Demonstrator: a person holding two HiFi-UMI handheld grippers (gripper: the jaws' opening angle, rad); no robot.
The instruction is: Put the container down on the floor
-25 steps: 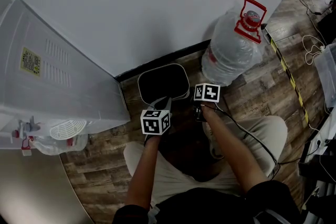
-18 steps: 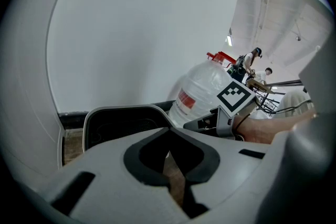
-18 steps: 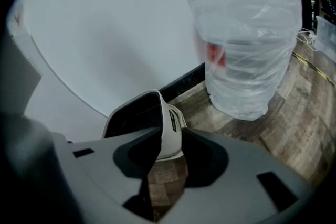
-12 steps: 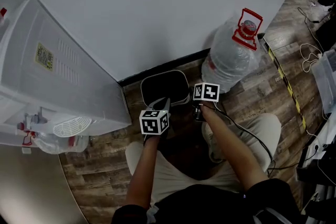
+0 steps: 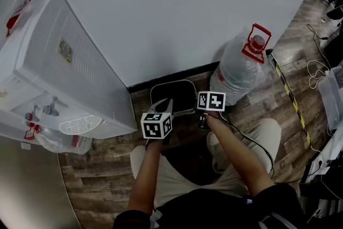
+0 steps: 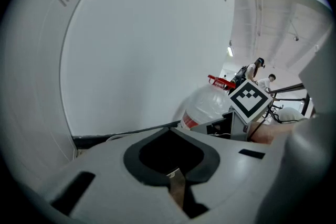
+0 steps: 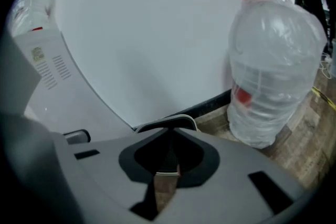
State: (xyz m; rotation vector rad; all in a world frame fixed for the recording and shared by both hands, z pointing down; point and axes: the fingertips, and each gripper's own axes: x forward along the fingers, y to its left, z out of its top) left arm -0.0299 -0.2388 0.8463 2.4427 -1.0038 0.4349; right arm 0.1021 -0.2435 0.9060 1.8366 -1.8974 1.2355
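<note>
A black container (image 5: 172, 96) with a pale rim sits low against the foot of the white wall, over the wooden floor; whether it touches the floor I cannot tell. My left gripper (image 5: 167, 106) is shut on its near rim. My right gripper (image 5: 202, 117) is shut on the near right corner. In the left gripper view the container's dark inside (image 6: 167, 152) fills the opening behind the left gripper (image 6: 176, 178). The right gripper view shows the container's pale far rim (image 7: 167, 122) arching above the right gripper (image 7: 167, 173), with a strip of rim pinched between the jaws.
A large clear water bottle (image 5: 240, 69) with a red cap and handle stands right of the container; it also looms in the right gripper view (image 7: 273, 76). A white water dispenser (image 5: 64, 78) stands at left. Yellow-black floor tape (image 5: 290, 95) and cables (image 5: 316, 69) lie far right.
The head view has tilted up and drawn back, showing more of the dispenser and wall. Both grippers keep their hold on the container beside the wall.
</note>
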